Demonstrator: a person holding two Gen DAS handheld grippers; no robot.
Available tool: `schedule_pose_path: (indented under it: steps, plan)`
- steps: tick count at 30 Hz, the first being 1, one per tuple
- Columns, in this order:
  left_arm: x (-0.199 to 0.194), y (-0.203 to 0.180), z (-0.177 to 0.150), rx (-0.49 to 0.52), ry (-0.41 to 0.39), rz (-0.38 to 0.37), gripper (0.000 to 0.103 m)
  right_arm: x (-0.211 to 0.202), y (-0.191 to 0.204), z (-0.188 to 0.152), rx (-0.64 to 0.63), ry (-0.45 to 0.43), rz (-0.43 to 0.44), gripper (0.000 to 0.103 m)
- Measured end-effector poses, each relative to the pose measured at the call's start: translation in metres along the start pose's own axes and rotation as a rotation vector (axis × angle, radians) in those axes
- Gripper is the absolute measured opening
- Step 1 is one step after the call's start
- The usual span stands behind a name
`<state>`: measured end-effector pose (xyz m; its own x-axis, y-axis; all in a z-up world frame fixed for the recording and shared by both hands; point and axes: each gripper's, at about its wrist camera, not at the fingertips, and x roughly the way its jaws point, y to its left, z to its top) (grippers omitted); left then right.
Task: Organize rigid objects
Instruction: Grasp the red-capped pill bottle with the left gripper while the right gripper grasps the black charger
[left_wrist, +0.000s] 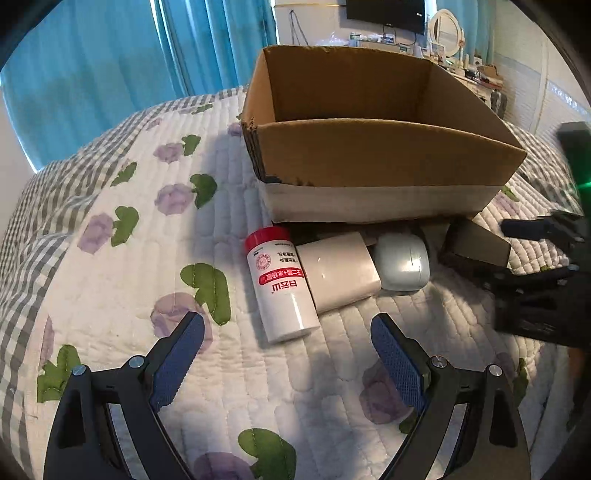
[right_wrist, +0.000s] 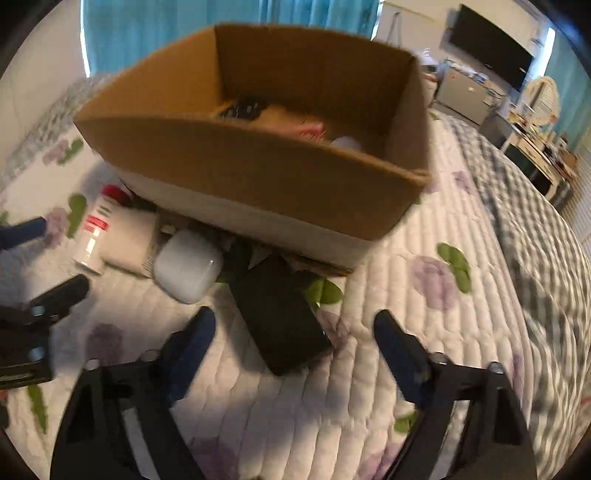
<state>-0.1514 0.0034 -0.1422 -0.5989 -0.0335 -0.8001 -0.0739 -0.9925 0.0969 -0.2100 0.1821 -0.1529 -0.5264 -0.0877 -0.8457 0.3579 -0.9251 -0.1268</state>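
While both grippers hang spread and empty over the quilt (left_wrist: 110, 266), I log four items waiting ahead of them, all short of the cardboard box (left_wrist: 388, 155).

Left gripper (left_wrist: 288, 325): white bottle (left_wrist: 282, 288), red cap, smooth cylinder lying on its side just ahead. Risk: it rolls on the soft quilting if I pinch it off-centre. Touching it on the right is a white rounded block (left_wrist: 338, 271), matte; beyond that a pale blue glossy case (left_wrist: 402, 262), rounded, likely slippery.

Right gripper (right_wrist: 295, 328): flat black slab (right_wrist: 280, 314), glossy, between the fingers' line and partly tucked under the box. Risk: dragging it shifts the box, which already holds items.
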Motion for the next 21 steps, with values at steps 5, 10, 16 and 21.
schedule_pose_path:
  steps: [5,10,16,21]
  plan:
    - [-0.004,0.007,0.001,-0.024,-0.002,-0.016,0.093,0.023,0.008,-0.001,-0.068,0.064,-0.014,0.053]
    - [-0.007,0.017,0.006,-0.047,-0.001,-0.005,0.093,0.006,0.004,-0.01,0.003,0.036,-0.012,0.047]
    - [0.01,0.022,0.016,-0.076,0.049,0.045,0.081,-0.017,0.008,-0.022,0.16,-0.026,0.01,0.038]
    - [0.032,0.025,0.022,-0.123,0.097,0.037,0.074,-0.01,0.013,-0.02,0.175,-0.03,0.026,0.038]
